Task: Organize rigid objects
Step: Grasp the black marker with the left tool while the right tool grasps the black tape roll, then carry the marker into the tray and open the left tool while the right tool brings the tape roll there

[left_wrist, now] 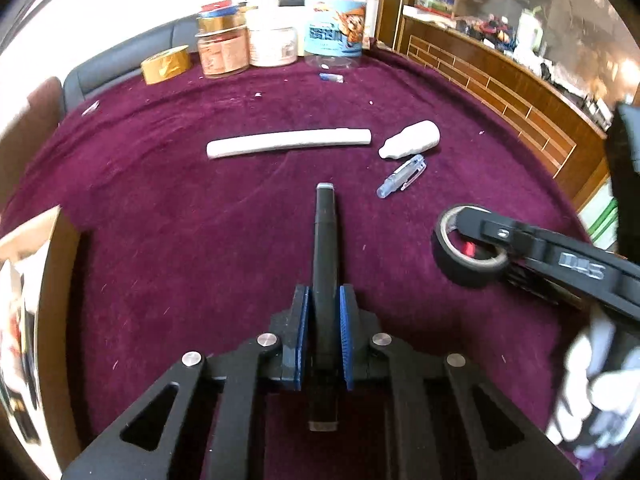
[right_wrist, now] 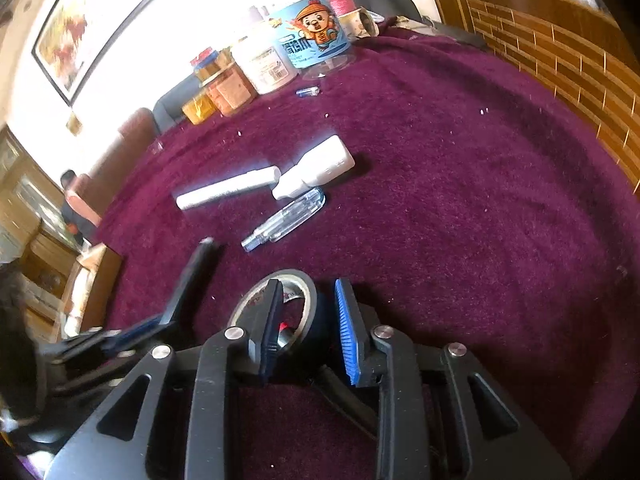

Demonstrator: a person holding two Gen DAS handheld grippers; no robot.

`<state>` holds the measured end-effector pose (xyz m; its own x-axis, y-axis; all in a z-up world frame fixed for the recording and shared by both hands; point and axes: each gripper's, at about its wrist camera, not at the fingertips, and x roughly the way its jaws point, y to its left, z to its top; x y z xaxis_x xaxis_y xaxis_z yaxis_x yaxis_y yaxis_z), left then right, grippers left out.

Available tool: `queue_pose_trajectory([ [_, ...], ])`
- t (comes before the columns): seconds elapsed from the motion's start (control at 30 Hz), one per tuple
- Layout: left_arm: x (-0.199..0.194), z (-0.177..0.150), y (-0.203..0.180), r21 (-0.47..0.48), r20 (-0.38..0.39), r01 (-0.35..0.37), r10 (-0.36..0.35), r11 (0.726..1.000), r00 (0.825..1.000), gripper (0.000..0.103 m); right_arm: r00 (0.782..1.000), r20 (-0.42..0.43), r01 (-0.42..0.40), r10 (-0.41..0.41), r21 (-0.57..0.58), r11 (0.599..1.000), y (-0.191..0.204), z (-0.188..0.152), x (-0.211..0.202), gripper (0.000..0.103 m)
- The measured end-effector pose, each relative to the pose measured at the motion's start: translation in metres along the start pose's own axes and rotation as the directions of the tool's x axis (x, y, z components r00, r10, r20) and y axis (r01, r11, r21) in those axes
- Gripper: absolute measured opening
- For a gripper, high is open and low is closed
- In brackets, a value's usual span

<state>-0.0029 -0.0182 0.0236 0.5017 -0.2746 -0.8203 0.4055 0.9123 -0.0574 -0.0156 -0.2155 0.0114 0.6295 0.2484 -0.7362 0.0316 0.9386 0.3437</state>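
Here the left claw is clamped narrow on a black marker, its blue pads pressing the barrel from both sides near the rear third. Gripping there probably leaves most of the barrel free ahead of the pads, which should make it easier to lay down in line with other things. The marker's long axis runs straight along the claw's fingers, its cap end pointing away toward the middle of the tabletop and its flat butt toward the camera. From the right wrist view it appears raised above the purple cloth, slanting forward and down.

The right claw straddles the wall of a roll of black tape: one finger sits inside the hole, the other outside the rim. A gap shows at the outer pad, so the jaws stand part-open and do not seem to press the roll, which rests flat on the cloth, hole upward.

Farther out, a white stick lies crosswise, with a white squeeze bottle just beside its right end, nozzle toward the left. A clear pen lies near the bottle, diagonal. These three look like a started group, so the marker likely belongs next to them. Jars and a roll of gold tape stand along the far edge.
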Motion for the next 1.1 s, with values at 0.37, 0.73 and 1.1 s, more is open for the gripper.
queue_pose_trajectory([
  [0.37,-0.123,-0.056,0.081,-0.183,0.188,0.125,-0.09,0.975,0.978,0.012,0.996,0.013,0.093,-0.092,-0.161,0.983,0.055,-0.003,-0.024,0.014],
  [0.73,-0.161,-0.141,0.194,-0.457,0.184,0.016,0.076,0.889,0.98,0.012,0.988,-0.036,-0.152,0.148,-0.322,0.934,0.176,-0.019,-0.048,0.014],
  [1.1,-0.112,-0.147,0.209,-0.487,0.03,-0.019,0.039,0.873,0.999,0.013,0.933,-0.278,-0.336,0.228,-0.45,0.827,0.299,-0.072,0.003,0.014],
])
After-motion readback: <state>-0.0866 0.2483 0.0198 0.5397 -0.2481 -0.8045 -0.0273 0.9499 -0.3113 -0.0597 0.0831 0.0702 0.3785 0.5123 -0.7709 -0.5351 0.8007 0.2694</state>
